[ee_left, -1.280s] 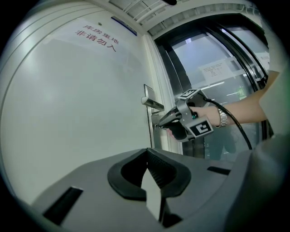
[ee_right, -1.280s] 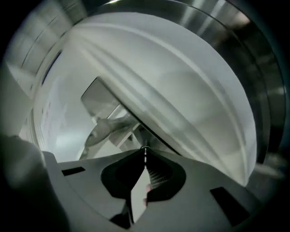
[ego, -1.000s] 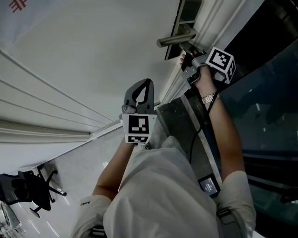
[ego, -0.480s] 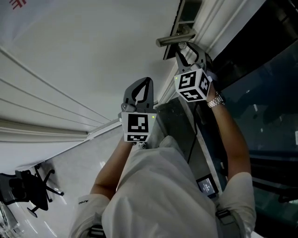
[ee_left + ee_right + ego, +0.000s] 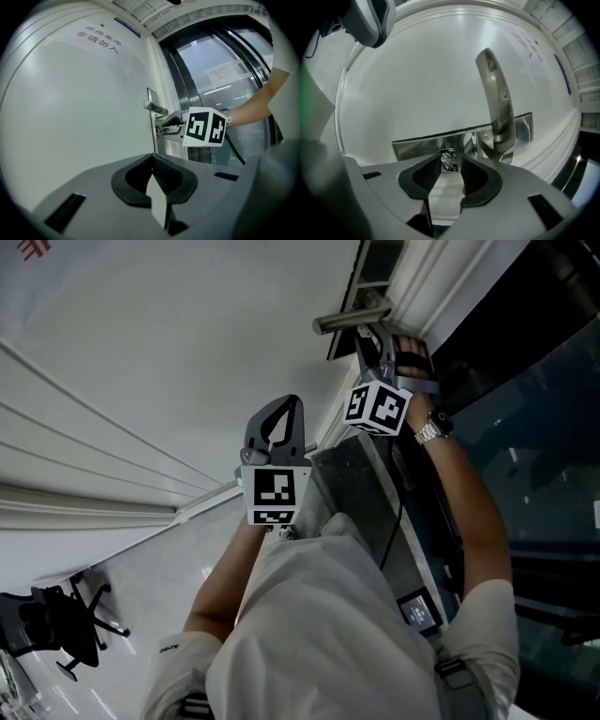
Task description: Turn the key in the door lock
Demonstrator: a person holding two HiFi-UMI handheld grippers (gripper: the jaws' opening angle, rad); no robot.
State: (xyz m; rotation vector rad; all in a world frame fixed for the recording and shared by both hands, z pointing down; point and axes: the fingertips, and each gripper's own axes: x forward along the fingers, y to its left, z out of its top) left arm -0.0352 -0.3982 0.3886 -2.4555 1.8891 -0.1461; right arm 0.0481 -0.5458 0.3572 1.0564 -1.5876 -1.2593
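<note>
Clearly the right gripper (image 5: 451, 159) is the one at work. It points nearly level at the door (image 5: 417, 70), and the key (image 5: 449, 163) stands between its two fingertips, dead ahead at 12 o'clock from the gap. The jaws have just been closing a little from a wider spread, yet they are still apart; the pads (image 5: 423, 176) flank the key's head without pressing on it, as far as the right gripper view shows.

The key sits in the bright lock plate (image 5: 417, 144), with a small ring (image 5: 449, 152) at its head. Its long axis, I judge, runs straight into the door, along the line the gripper points. So the coming move turns on the pads squeezing the flat head from 9 and 3 o'clock, then rolling about that same line.

The lever handle (image 5: 494, 103) rises at 1 o'clock from the key, close beside the right jaw, and could foul a roll.

The left gripper (image 5: 151, 161) has its jaws together on nothing and hangs well apart, at 7 o'clock from the lock in the head view.

Only the lock holds anything: the key.
</note>
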